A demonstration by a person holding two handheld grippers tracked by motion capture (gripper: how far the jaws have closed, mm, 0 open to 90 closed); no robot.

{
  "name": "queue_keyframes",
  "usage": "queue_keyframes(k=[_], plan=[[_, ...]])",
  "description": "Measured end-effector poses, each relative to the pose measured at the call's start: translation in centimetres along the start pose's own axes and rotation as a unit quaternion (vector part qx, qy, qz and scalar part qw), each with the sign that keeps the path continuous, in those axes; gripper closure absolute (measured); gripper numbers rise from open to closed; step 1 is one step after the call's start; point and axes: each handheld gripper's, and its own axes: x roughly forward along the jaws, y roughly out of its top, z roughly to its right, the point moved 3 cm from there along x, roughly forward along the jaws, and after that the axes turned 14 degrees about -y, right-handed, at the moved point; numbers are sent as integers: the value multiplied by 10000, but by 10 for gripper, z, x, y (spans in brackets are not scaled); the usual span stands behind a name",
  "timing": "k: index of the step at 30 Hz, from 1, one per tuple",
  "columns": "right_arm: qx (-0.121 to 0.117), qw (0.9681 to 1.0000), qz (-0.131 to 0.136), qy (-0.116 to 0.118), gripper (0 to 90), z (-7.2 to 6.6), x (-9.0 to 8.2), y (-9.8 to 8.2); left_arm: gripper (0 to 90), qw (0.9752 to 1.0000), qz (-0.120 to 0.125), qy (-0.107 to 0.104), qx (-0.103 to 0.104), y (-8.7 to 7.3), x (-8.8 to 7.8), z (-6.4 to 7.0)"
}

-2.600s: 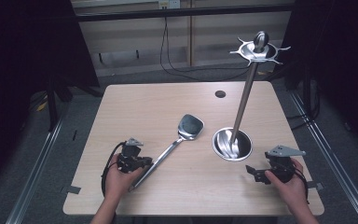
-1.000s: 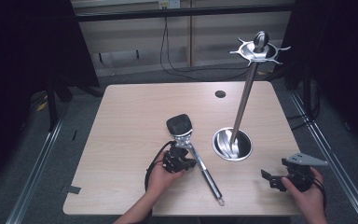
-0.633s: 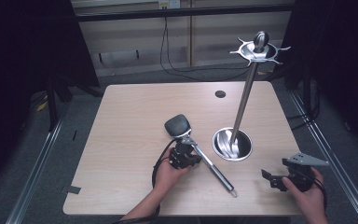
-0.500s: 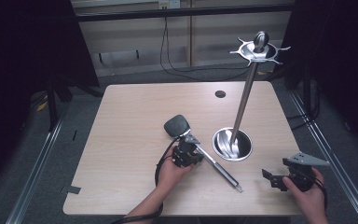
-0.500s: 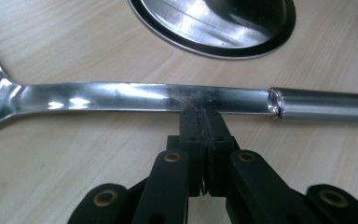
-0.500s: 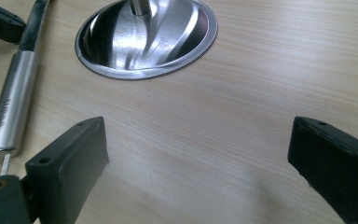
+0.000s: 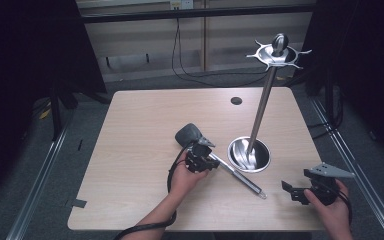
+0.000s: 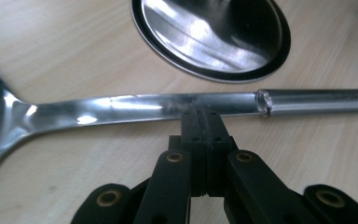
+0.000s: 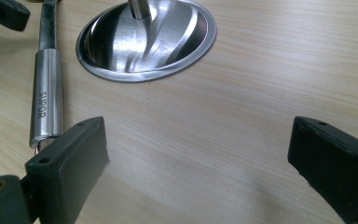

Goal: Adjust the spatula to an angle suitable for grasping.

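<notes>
High view: spatula (image 7: 220, 162) in left gripper (image 7: 200, 157) farther right than before

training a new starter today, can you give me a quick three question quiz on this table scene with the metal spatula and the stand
1. True or false: the left gripper is shut on the flat part of the spatula handle.
2. How do the jaws of the right gripper stand? A. wide open with bare table between them B. closed on the spatula C. closed on the stand's pole
3. What does the stand have at its foot?

Key
1. True; its pads pinch the flat strip just before the round grip.
2. A
3. A round, shiny dish base, from which the pole rises to a ring of hooks.
</notes>
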Motion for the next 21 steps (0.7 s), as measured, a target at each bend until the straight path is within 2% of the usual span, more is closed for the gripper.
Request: queue_keyframes(k=[1, 5, 6, 7, 9, 16, 20, 21], plan=[[0, 10000, 2, 1, 44, 0, 1, 0, 896, 9999, 75, 89, 15, 5, -6, -3], [-13, 10000, 7, 14, 44, -1, 1, 0, 895, 9997, 78, 218, 56, 11, -14, -11], [-8, 10000, 12, 20, 44, -2, 1, 1, 898, 9993, 105, 336, 79, 15, -16, -19], [-5, 10000, 13, 19, 44, -1, 1, 1, 900, 9993, 105, 336, 79, 15, -16, -19], [4, 10000, 14, 20, 44, -1, 1, 1, 900, 9987, 167, 478, 5, 20, -17, -32], [58, 10000, -3, 41, 44, -1, 2, -1, 885, 9985, 149, 523, -49, 26, -8, -50], [71, 9999, 1, 77, 44, -2, 2, -1, 900, 9972, 78, 720, -179, 27, -1, -65], [63, 9999, 7, 78, 44, -2, 3, -1, 900, 9972, 78, 720, -179, 27, -1, -65]])
